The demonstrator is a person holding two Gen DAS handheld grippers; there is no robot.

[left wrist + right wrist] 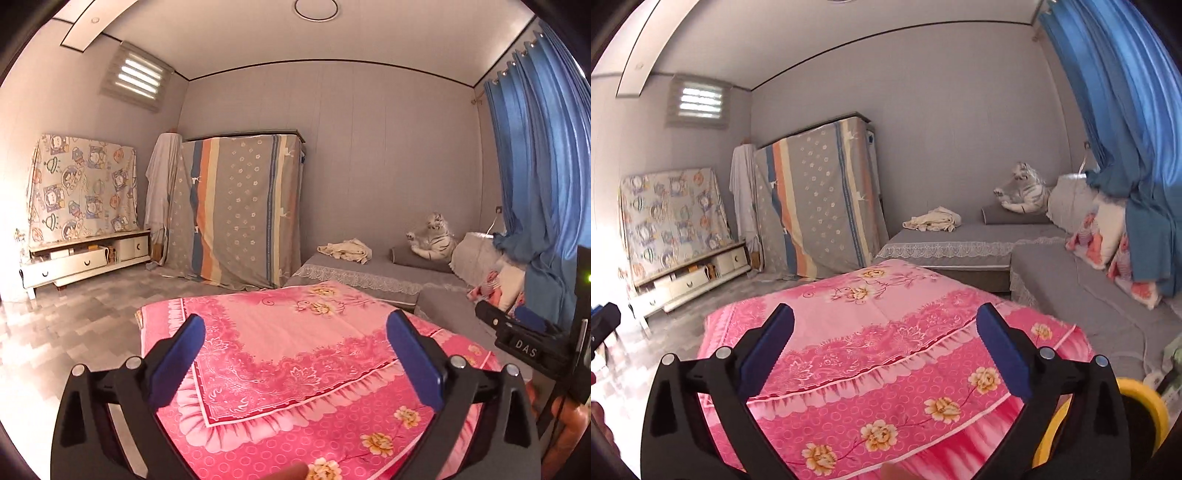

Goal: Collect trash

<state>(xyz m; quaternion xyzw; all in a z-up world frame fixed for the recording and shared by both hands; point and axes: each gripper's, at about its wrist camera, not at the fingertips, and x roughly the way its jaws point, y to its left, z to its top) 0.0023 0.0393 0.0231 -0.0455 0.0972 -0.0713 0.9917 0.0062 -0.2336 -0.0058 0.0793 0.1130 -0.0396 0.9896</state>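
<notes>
One pink blanket (879,332), one toy tiger (1027,192), two floral pillows (1097,232), one blue curtain (1126,110).

Pink floral blanket (295,354) spread flat over the low table, nothing atop.

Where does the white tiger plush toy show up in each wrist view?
Left wrist view: the white tiger plush toy sits right of centre, on a grey bolster at the far end of the grey sofa, beside the blue curtain.
Right wrist view: the toy is right of centre, higher in the picture, on the same bolster.
Shared landmark: the blue curtain.
</notes>
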